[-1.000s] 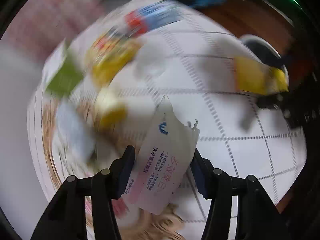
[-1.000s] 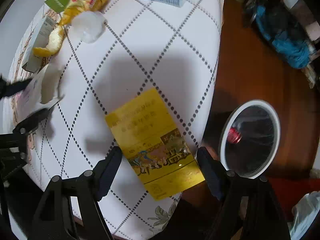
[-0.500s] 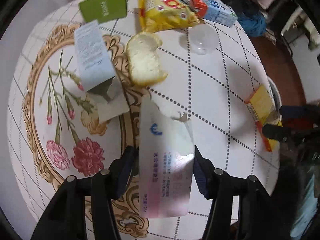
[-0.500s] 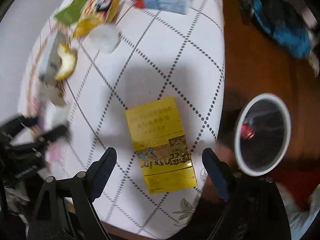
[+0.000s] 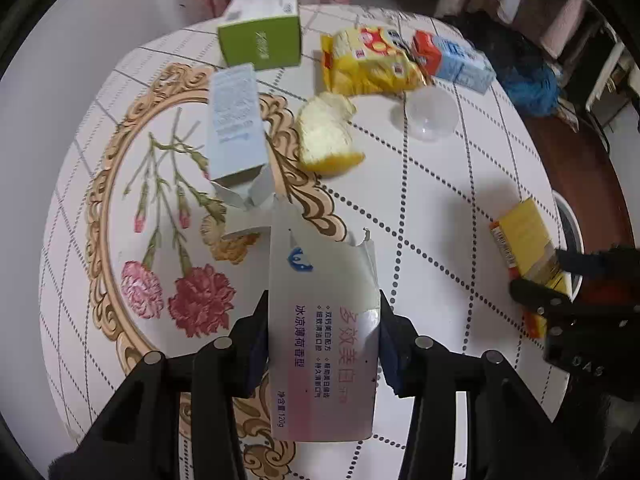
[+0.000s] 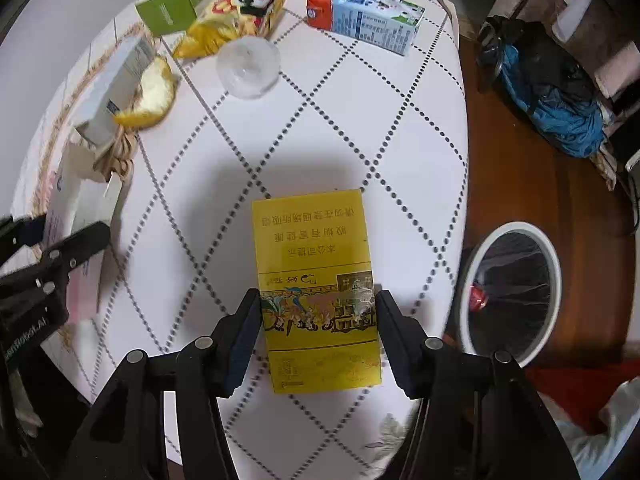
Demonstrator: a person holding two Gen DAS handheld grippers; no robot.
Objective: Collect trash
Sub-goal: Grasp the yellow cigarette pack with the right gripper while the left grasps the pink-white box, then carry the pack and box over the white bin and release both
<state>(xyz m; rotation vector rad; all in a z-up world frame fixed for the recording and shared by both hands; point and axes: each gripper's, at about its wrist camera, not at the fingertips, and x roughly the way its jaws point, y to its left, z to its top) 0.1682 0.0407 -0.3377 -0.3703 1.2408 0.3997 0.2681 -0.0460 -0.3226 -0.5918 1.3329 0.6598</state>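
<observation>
My left gripper (image 5: pixel 322 312) is shut on a torn white and pink toothpaste box (image 5: pixel 324 320), held over the flowered tablecloth (image 5: pixel 440 208). My right gripper (image 6: pixel 317 306) is shut on the near half of a flat yellow box (image 6: pixel 314 256) at the table's right edge. That yellow box (image 5: pixel 524 240) also shows at the right of the left wrist view, with the right gripper (image 5: pixel 552 276) on it. A white-rimmed bin (image 6: pixel 512 296) stands on the floor to the right, with a red item inside.
Further back on the table lie a green box (image 5: pixel 260 40), a yellow snack bag (image 5: pixel 368 64), a milk carton (image 5: pixel 452 60), a piece of bread (image 5: pixel 328 136), a clear plastic cup (image 5: pixel 430 114) and an opened white box (image 5: pixel 236 124). A blue bag (image 6: pixel 560 108) lies on the wooden floor.
The right gripper's fingers, earlier spread wide of the yellow box, have closed onto its sides. The left gripper swung over the table with the torn box still in it and has steadied.
</observation>
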